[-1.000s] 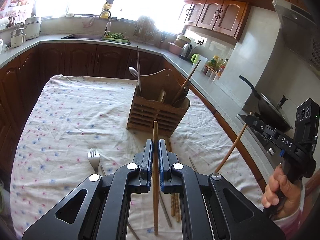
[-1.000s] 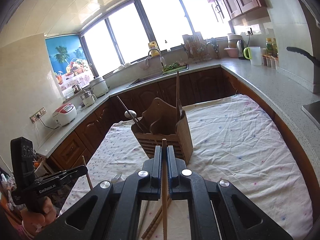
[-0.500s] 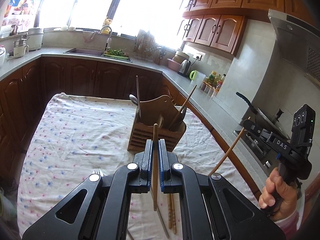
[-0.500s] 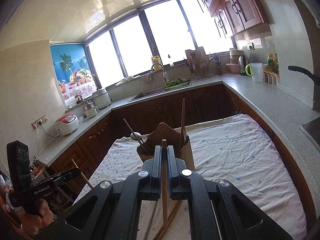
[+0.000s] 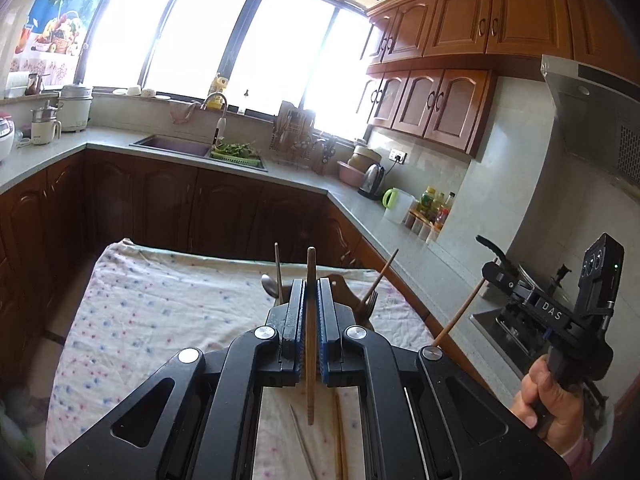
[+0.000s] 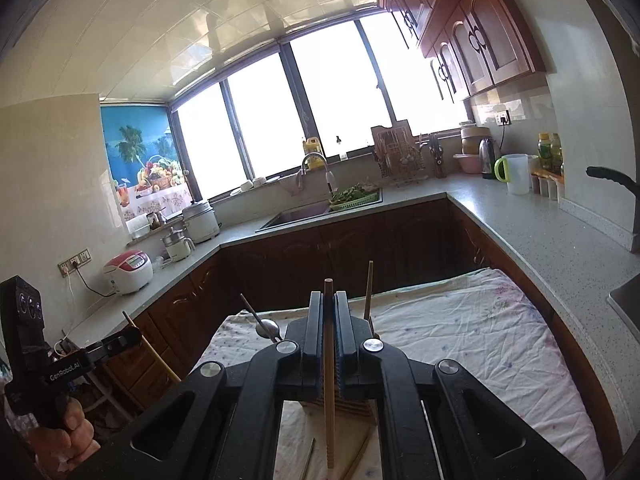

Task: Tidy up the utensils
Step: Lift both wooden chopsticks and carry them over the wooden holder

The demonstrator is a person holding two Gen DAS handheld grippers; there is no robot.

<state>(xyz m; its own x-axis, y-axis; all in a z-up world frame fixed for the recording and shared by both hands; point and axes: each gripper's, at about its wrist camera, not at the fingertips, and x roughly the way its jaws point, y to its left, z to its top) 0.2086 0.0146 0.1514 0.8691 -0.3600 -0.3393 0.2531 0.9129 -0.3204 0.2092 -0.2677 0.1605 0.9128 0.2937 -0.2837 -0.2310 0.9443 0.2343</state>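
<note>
My left gripper [image 5: 310,284] is shut on a wooden chopstick [image 5: 310,336] held upright, well above the table. My right gripper [image 6: 329,296] is shut on another wooden chopstick [image 6: 329,376], also upright. The wooden utensil holder [image 6: 352,408] stands on the table, mostly hidden behind both grippers; a spoon [image 5: 270,285], a fork [image 5: 370,304] and stick handles poke out of it. Loose chopsticks [image 5: 339,436] lie on the cloth below. The right gripper shows at the right of the left wrist view [image 5: 490,270], the left gripper at the left of the right wrist view [image 6: 134,334].
The table wears a white dotted cloth [image 5: 152,304]. Grey counters [image 6: 540,240] wrap around it, with a sink [image 5: 176,146], rice cookers [image 6: 128,272], a kettle [image 5: 372,180] and a pan handle [image 6: 612,178] by the stove.
Both grippers have risen and tilted up with their chopsticks. The holder has dropped low in both views and the fork on the cloth has left the left wrist view.
</note>
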